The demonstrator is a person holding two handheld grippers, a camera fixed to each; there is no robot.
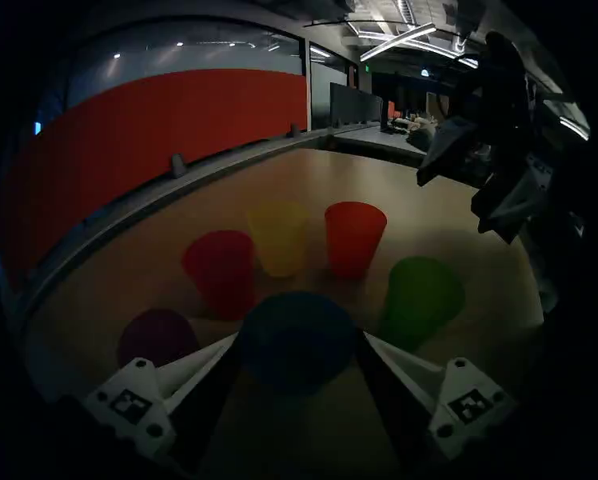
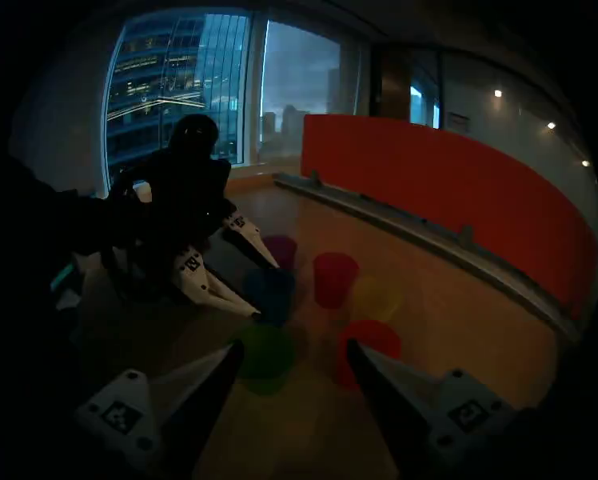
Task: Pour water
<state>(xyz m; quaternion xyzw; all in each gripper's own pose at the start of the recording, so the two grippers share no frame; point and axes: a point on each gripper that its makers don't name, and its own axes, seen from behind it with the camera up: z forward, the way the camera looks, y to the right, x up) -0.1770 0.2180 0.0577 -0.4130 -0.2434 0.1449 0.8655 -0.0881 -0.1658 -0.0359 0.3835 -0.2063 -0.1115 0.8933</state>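
In the left gripper view, the left gripper [image 1: 299, 336] has its fingers on both sides of the blue cup [image 1: 299, 356], and both tips touch the cup's wall, so it is grasped. The blue cup stands upright on the wooden bench [image 1: 427, 216]. Behind it, five other cups stand in an arc: a purple cup [image 1: 157, 336] on the left, then a red cup [image 1: 219, 268], a yellow cup [image 1: 279, 236], an orange cup [image 1: 353, 236] and a green cup [image 1: 420, 296] on the right.

In the right gripper view, the right gripper [image 2: 295, 346] has its fingers spread apart with nothing held. The green cup stands just beyond its fingertips. The room is dim, so it cannot be told whether any cup holds water.
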